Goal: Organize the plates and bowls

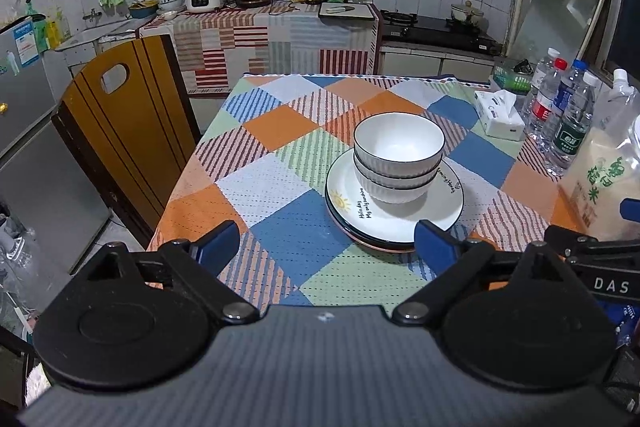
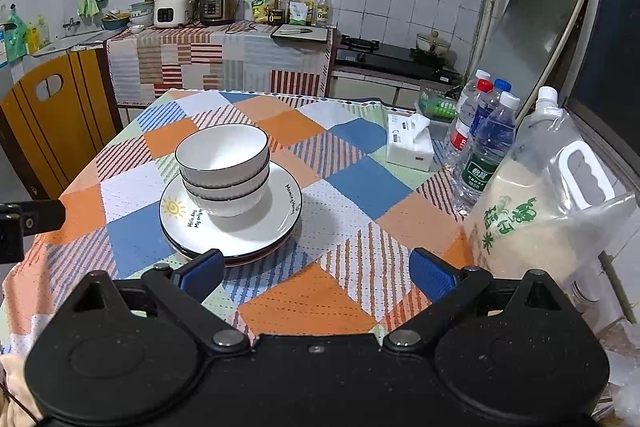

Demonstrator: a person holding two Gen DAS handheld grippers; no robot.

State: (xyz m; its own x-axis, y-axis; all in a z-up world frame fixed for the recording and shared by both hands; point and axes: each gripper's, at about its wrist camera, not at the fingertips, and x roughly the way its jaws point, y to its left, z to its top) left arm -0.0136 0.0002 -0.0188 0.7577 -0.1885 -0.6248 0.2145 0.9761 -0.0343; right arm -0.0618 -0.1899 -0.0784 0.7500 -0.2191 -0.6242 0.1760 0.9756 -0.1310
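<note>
Three white ribbed bowls (image 1: pixel 398 157) with dark rims are nested upright on a stack of plates (image 1: pixel 352 205); the top plate is white with a sun drawing and writing. The stack sits on the checked tablecloth, and shows in the right wrist view too: bowls (image 2: pixel 224 169), plates (image 2: pixel 248 231). My left gripper (image 1: pixel 326 243) is open and empty, just in front of the plates' near edge. My right gripper (image 2: pixel 316 273) is open and empty, in front of and to the right of the stack.
A tissue box (image 2: pixel 410 143), several water bottles (image 2: pixel 486 143) and a big rice jug (image 2: pixel 548 211) stand along the table's right side. A wooden chair (image 1: pixel 120 131) is at the table's left. The other gripper's tip shows at the left edge (image 2: pixel 32 221).
</note>
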